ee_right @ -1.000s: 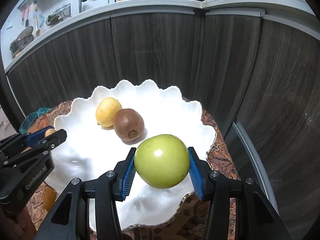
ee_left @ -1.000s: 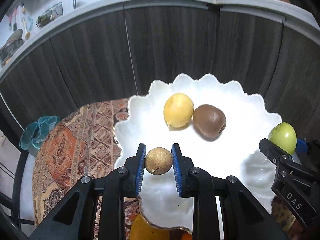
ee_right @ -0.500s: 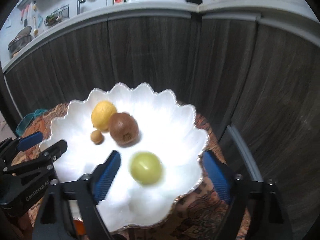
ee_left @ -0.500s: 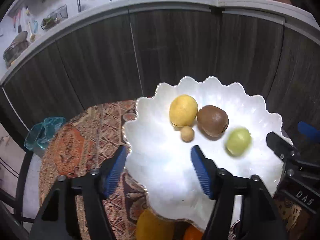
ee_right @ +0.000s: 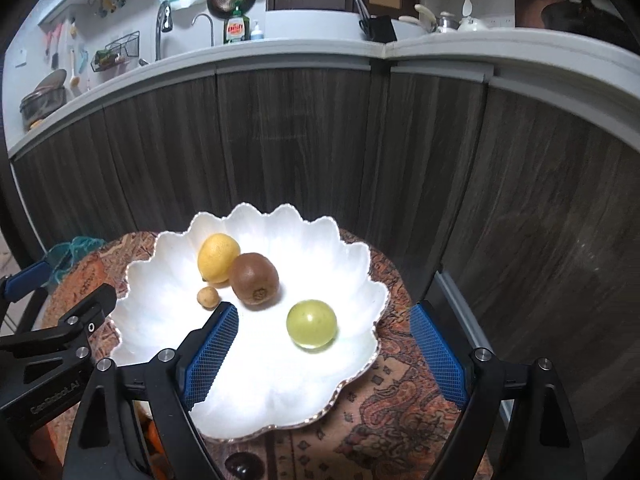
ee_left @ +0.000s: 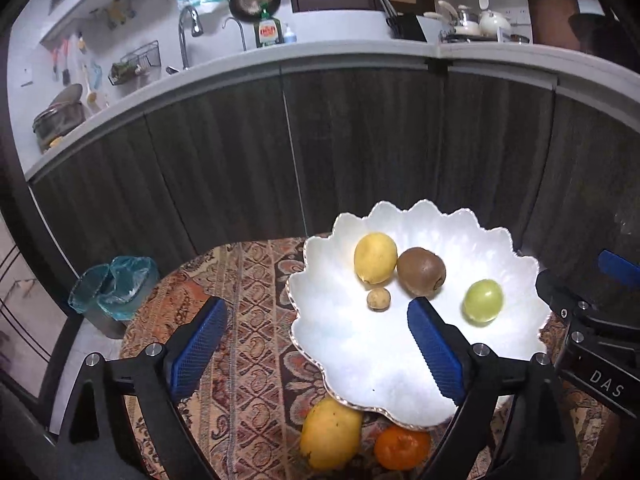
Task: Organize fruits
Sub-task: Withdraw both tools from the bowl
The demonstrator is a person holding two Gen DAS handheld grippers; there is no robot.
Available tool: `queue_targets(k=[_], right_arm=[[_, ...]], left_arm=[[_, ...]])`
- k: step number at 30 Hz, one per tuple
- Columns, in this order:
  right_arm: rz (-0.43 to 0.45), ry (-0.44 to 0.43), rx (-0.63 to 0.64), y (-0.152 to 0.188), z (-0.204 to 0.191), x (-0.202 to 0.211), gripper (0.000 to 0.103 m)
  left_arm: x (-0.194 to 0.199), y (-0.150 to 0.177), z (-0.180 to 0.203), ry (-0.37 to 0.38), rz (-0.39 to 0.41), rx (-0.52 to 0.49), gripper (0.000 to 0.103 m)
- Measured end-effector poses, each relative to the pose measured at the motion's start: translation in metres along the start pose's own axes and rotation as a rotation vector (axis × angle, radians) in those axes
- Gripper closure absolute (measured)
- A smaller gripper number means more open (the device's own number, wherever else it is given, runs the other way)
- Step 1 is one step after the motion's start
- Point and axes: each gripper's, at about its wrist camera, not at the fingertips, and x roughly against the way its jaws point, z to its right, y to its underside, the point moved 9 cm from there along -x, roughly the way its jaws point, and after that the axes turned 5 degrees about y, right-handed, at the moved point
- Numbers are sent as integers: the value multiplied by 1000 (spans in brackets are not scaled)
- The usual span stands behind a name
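Observation:
A white scalloped bowl [ee_left: 360,356] [ee_right: 256,380] stands on a round table and holds a lemon [ee_left: 375,258] [ee_right: 218,257], a kiwi [ee_left: 421,271] [ee_right: 254,278], a small brown fruit [ee_left: 378,299] [ee_right: 208,297] and a green apple [ee_left: 483,301] [ee_right: 311,323]. My left gripper [ee_left: 316,306] hovers above the bowl's left rim; its jaws are opening with nothing between them. Over the bowl's right side, my right gripper [ee_right: 324,312] stands open and empty, with the apple lying below it. A mango [ee_left: 330,432] and an orange [ee_left: 402,446] lie on the cloth in front of the bowl.
A patterned cloth [ee_left: 248,320] covers the table. A bin with a blue liner [ee_left: 116,292] stands on the floor to the left. Dark wooden cabinet fronts [ee_left: 360,140] rise right behind the table, under a worktop with a sink tap [ee_left: 188,32].
The left gripper let go of the small brown fruit and the right one let go of the green apple; both fruits now lie in the bowl. Both grippers opened wide and drew back upward.

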Motion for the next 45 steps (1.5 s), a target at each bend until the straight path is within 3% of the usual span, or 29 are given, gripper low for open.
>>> queue_targets(k=[11,25,33,36,45], right_arm=[[59,2,-28,-6,9,52,14],[106,-8,-41,4,14,97,14],[113,5,-50,20,17,107,14],[103,9,-52,28,18,106,9],[49,5,-45,60,16,97,9]], left_arm=[[54,-6,-2,-4,67,1,7],[92,10,0,-14,104,13,6],[99,26,1,-22,108,18,4],[99,34,1,-26,105,21,4],[91,68,2,-30,58,15,4]])
